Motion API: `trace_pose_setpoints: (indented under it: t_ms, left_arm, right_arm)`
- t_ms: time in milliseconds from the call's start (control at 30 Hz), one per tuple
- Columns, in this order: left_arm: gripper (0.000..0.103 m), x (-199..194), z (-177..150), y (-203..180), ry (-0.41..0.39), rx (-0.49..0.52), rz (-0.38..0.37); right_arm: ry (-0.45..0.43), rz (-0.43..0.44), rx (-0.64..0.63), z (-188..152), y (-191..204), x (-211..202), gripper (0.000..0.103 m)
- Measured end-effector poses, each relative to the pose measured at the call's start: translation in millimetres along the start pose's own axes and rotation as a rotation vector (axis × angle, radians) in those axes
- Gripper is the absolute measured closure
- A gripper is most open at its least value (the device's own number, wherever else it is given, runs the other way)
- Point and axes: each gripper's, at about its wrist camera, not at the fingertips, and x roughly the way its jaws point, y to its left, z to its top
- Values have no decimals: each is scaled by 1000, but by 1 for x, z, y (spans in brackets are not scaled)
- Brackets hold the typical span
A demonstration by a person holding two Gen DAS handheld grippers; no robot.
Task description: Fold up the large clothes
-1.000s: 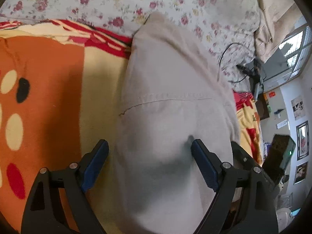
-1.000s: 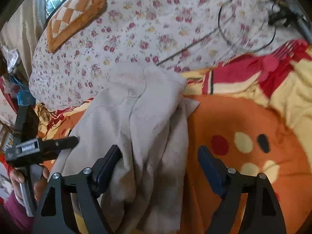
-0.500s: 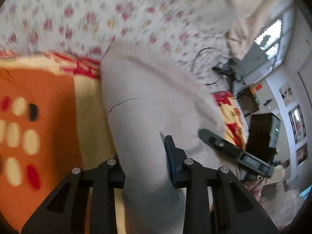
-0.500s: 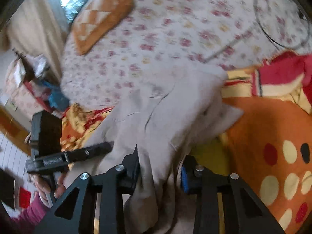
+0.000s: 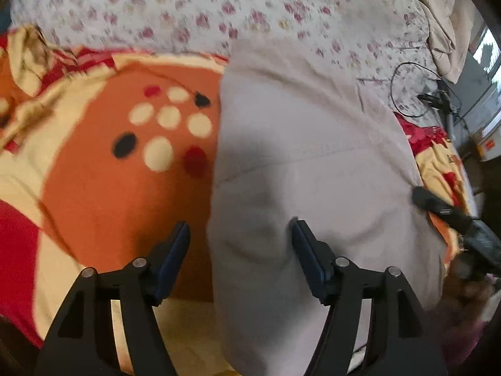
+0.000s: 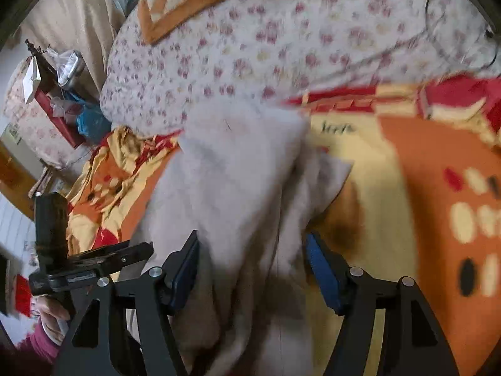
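Note:
A large beige garment (image 5: pixel 300 163) lies folded lengthwise on an orange, red and cream blanket (image 5: pixel 103 188). My left gripper (image 5: pixel 239 244) is open over the garment's left edge, one finger on the blanket side, one above the cloth. In the right wrist view the same garment (image 6: pixel 238 188) is bunched in layers. My right gripper (image 6: pixel 252 261) is open with the cloth lying between its blue pads (image 6: pixel 319 266). The right gripper shows at the right edge of the left wrist view (image 5: pixel 451 216), and the left gripper shows at the left of the right wrist view (image 6: pixel 94 260).
A floral bedsheet (image 5: pixel 250 9) covers the bed beyond the blanket. A black cable (image 5: pixel 407 91) loops on it at the right. An orange checked cushion (image 6: pixel 188 3) lies at the head. Cluttered furniture (image 6: pixel 53 87) stands beside the bed.
Both grippers were open, shut on the garment half a second ago, and are open again now. The garment has shifted and lies flatter on the blanket.

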Motion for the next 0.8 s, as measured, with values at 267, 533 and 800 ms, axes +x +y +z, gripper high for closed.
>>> trace_pose_setpoints:
  t_ms: [267,533,800]
  left_arm:
    - [36,-6,-5,-9,-40,45,106]
    - [33,-16,-20,-18,-93,61,172]
    - [33,-31,-28,-25,-157,73,213]
  right_arm:
    - [-23,-25,-331,-3,76,-10,57]
    - [84,-88,-229,-24,39,24,58]
    - [-59,-137,-202,-30,68,-28,36]
